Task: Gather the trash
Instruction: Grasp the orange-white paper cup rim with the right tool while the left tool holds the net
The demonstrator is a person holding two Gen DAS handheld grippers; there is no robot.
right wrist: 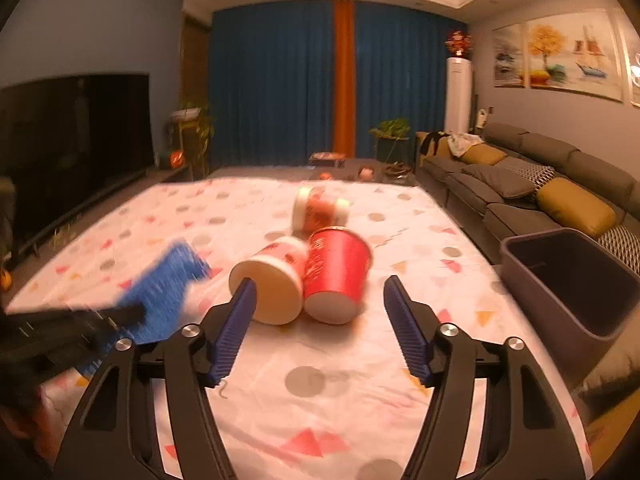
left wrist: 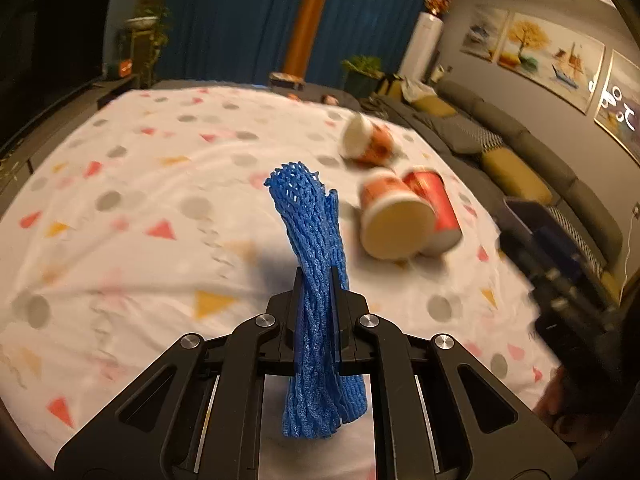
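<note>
My left gripper (left wrist: 316, 276) is shut on a blue foam net sleeve (left wrist: 310, 220), held upright above the table; the sleeve also shows blurred at the left of the right wrist view (right wrist: 168, 284). Three paper cups lie on their sides on the patterned tablecloth (right wrist: 320, 392): a red cup (right wrist: 336, 272), a cream cup (right wrist: 272, 280) touching it, and a third cup (right wrist: 320, 208) farther back. They also show in the left wrist view, right of the sleeve (left wrist: 400, 216). My right gripper (right wrist: 320, 288) is open and empty, its blue pads just in front of the two near cups.
A dark grey bin (right wrist: 572, 280) stands at the table's right edge, open at the top. A grey sofa (right wrist: 520, 176) with yellow cushions runs along the right wall. A television (right wrist: 72, 140) stands at the left. Blue curtains hang behind.
</note>
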